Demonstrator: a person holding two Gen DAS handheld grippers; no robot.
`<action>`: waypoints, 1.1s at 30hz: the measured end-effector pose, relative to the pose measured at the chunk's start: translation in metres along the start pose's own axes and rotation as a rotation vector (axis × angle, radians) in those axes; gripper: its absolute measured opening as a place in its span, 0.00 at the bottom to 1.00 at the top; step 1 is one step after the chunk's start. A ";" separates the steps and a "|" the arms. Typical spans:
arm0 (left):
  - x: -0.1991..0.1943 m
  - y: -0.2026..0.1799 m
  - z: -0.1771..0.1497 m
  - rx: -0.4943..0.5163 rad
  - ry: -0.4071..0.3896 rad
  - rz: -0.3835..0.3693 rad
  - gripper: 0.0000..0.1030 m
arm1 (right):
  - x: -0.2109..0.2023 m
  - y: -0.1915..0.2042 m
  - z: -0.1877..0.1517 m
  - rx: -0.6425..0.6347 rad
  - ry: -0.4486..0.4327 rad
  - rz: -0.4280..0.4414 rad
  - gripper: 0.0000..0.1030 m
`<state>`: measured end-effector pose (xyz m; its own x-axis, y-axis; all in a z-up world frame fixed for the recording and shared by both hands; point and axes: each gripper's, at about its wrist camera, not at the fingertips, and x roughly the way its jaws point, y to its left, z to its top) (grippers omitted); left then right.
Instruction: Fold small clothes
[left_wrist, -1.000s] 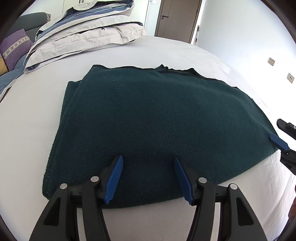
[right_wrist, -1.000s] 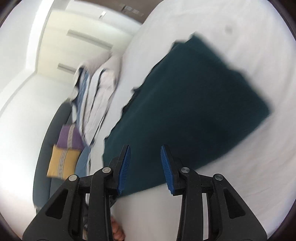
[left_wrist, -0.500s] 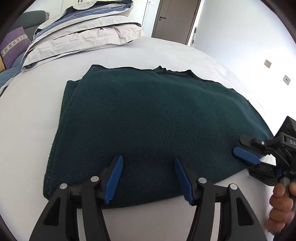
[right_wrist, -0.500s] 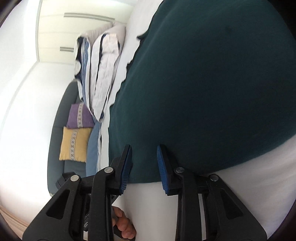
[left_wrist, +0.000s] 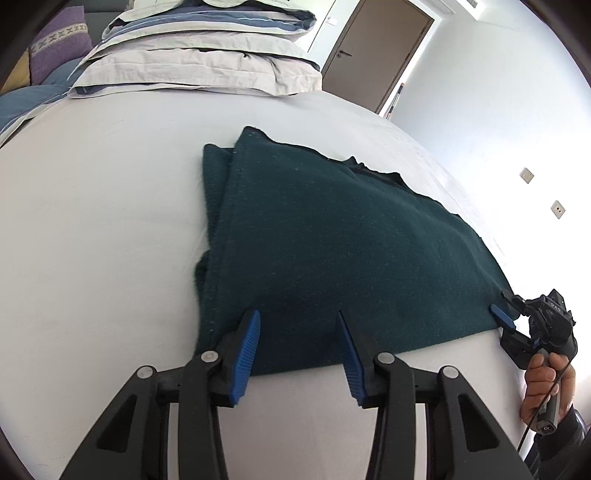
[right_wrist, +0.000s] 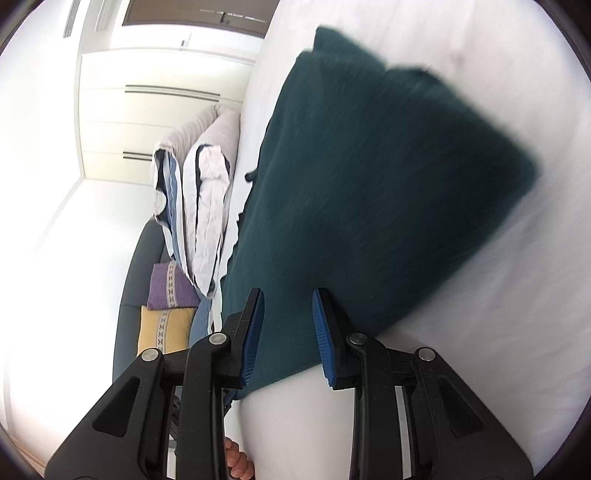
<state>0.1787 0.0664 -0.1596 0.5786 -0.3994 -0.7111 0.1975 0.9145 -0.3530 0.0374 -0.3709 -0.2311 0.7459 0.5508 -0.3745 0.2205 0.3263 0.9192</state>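
Note:
A dark green folded garment (left_wrist: 351, 251) lies flat on the white bed (left_wrist: 103, 229). My left gripper (left_wrist: 297, 326) is at its near edge close to the left corner. The jaws are closing, the cloth's edge lies between the blue pads (left_wrist: 248, 343), and they do not press on it. My right gripper (left_wrist: 506, 326) is at the garment's near right corner, held by a hand (left_wrist: 546, 387). In the right wrist view the garment (right_wrist: 369, 184) fills the middle. The right gripper (right_wrist: 287, 314) is rolled on its side, narrowly open, and straddles the cloth's edge without pinching it.
Stacked pillows and folded bedding (left_wrist: 199, 62) lie at the head of the bed. Beside the bed are a purple cushion (right_wrist: 170, 286) and a yellow cushion (right_wrist: 164, 328) on a grey sofa. A brown door (left_wrist: 380, 48) and a white wall stand beyond.
My left gripper slid left along the near edge and its jaws narrowed. My right gripper came down from above to the garment's right corner, rolling as it went.

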 end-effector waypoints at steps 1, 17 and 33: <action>-0.003 0.004 -0.001 -0.009 -0.002 -0.006 0.44 | -0.008 -0.003 0.002 0.003 -0.010 0.000 0.24; -0.038 -0.028 0.012 0.028 -0.078 0.017 0.67 | -0.145 0.009 0.039 -0.108 -0.218 -0.169 0.48; 0.017 -0.063 0.037 0.041 -0.019 0.000 0.67 | -0.061 0.037 0.098 -0.220 -0.082 -0.357 0.48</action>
<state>0.2051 0.0048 -0.1269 0.5937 -0.3989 -0.6988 0.2296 0.9163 -0.3280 0.0616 -0.4676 -0.1618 0.6965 0.3133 -0.6455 0.3413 0.6466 0.6822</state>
